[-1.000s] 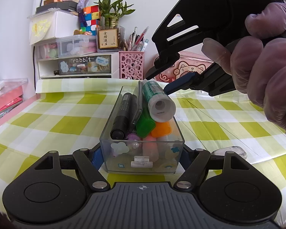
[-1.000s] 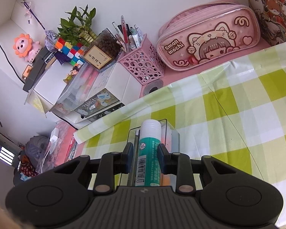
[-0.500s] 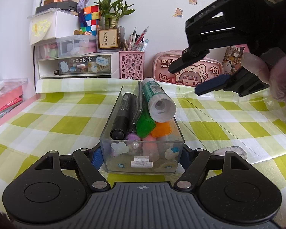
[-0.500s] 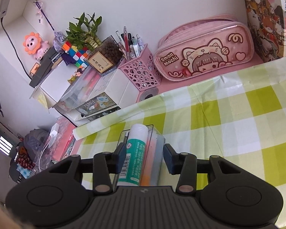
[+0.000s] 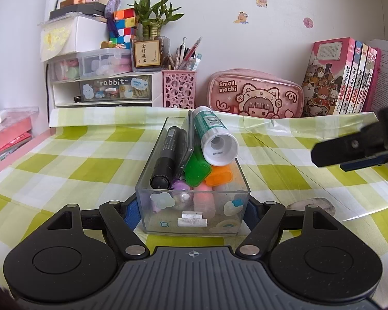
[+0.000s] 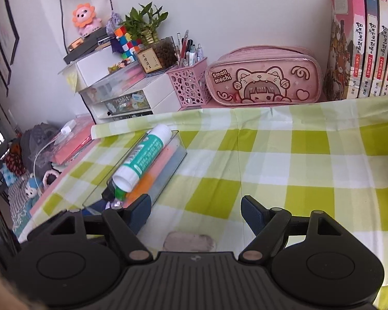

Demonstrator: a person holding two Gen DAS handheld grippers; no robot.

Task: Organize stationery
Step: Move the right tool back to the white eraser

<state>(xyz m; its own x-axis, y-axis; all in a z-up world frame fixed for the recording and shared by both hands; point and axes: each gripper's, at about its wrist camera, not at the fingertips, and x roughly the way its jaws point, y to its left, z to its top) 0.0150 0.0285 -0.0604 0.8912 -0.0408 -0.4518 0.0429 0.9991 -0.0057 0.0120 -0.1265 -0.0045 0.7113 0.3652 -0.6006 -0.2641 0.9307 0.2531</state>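
A clear plastic box (image 5: 194, 218) stands on the checked cloth, held between the fingers of my left gripper (image 5: 191, 213). In it lie a black marker (image 5: 168, 159), green (image 5: 196, 168) and orange (image 5: 218, 177) highlighters and, on top, a green-and-white glue stick (image 5: 212, 135). The box (image 6: 173, 166) and glue stick (image 6: 142, 159) also show in the right wrist view. My right gripper (image 6: 196, 215) is open and empty, low over the cloth to the right of the box. A grey-pink eraser (image 6: 190, 241) lies just below it, also seen beside the box in the left wrist view (image 5: 311, 204).
A pink pencil case (image 5: 254, 94), a pink pen holder (image 5: 179, 89), white drawers (image 5: 103, 87) and a row of books (image 5: 344, 77) stand along the back wall. A red tray (image 5: 6, 134) lies off the cloth at the left.
My right gripper let go of the glue stick on top of the box, opened wide, and drew away to the right and down toward the eraser. The left gripper stayed on the box.
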